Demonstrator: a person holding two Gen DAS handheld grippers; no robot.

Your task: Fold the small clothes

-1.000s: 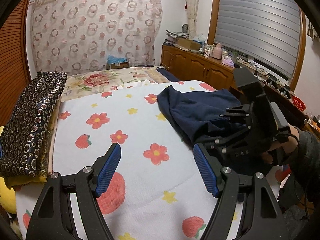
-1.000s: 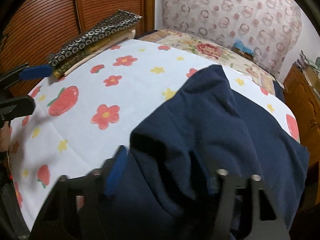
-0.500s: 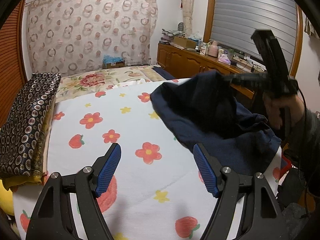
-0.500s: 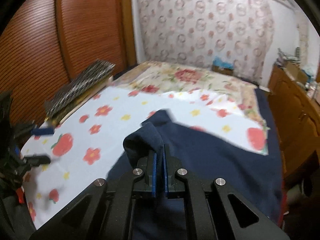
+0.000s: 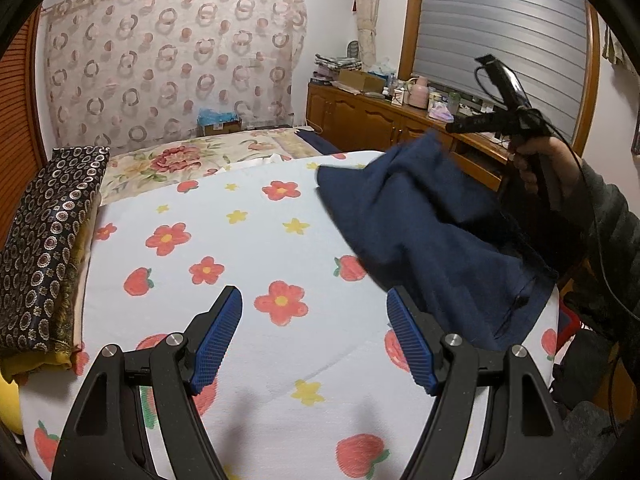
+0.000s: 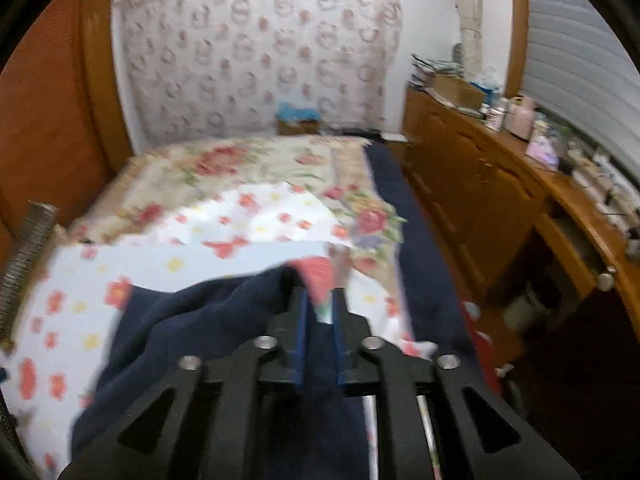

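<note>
A dark navy garment [image 5: 420, 232] lies on the right side of the flower-print sheet [image 5: 240, 264] on the bed. Its far corner is lifted off the sheet. My right gripper [image 5: 450, 128] is raised above the bed's right edge and holds that corner. In the blurred right wrist view the right gripper [image 6: 320, 304] has its blue pads nearly together with navy cloth [image 6: 192, 320] between them. My left gripper [image 5: 314, 320] is open and empty, low over the sheet, left of the garment's near hem.
A folded dark patterned quilt [image 5: 44, 240] lies along the bed's left edge. A floral bedspread [image 5: 192, 156] covers the far end. A wooden cabinet [image 5: 380, 120] with clutter runs along the right wall, close to the bed. A patterned curtain [image 5: 172, 60] hangs behind.
My right gripper closed on the navy garment, then rose and swung right, pulling the cloth's corner up and toward the bed's right edge. My left gripper stayed open and nearly still.
</note>
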